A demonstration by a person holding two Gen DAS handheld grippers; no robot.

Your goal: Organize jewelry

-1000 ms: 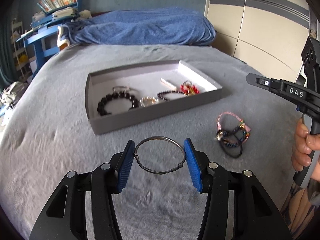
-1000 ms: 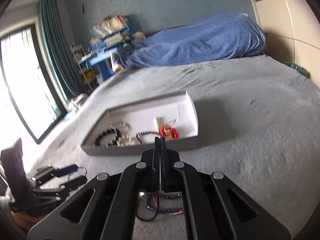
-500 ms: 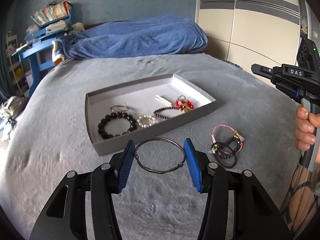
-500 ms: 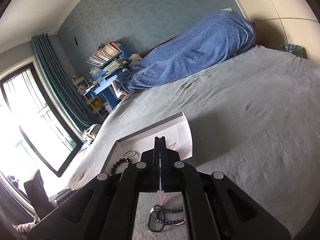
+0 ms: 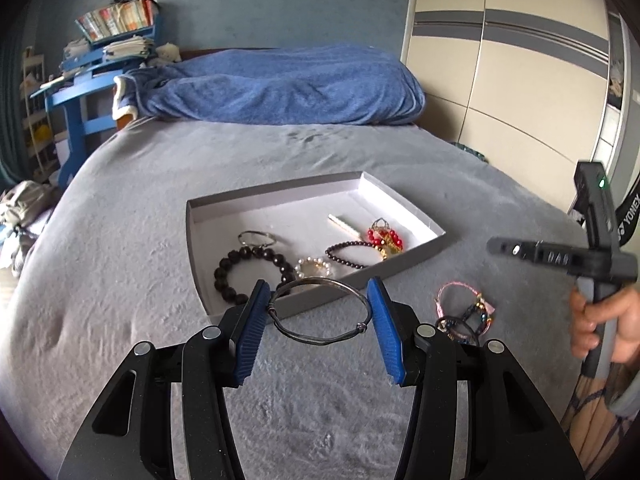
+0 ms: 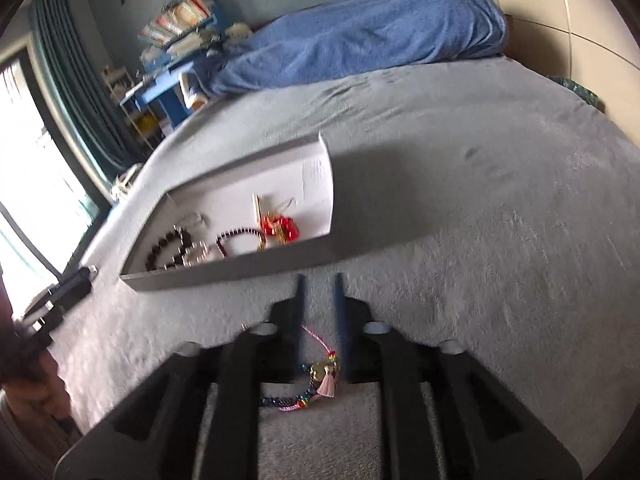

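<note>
Grey blanket (image 5: 132,240) spread over the bed, with a shallow grey tray (image 5: 416,256) lying flat on it as the landmark. Inside the tray: a dark bead bracelet (image 5: 228,276) toward its left, a thin metal ring (image 5: 256,238) just behind that, a small pearl bracelet (image 5: 314,268) near the middle, a slim dark bead strand (image 5: 346,252) and a red bead cluster (image 5: 386,238) toward the right, a pale stick (image 5: 344,224) behind them. Same contents seen from the right wrist view, tray wall (image 6: 240,270) nearest.

Left hand-held gripper (image 5: 320,322) just in front of the tray's near wall, raised over the blanket, blue pads (image 5: 252,332) pinching a thin silver bangle (image 5: 320,340) by its two sides, the hoop lying roughly level and overlapping the tray's near edge in the view.

Right of the tray, on the blanket, a tangle of cord bracelets (image 5: 464,316), pink and dark. Right hand-held gripper (image 6: 319,312) directly above that tangle (image 6: 316,380), pads parted by a narrow gap, nothing between them, pink tassel visible below. Seen blurred from the left wrist view (image 5: 560,256), held in a bare hand (image 5: 604,324) well right of the tray.
</note>
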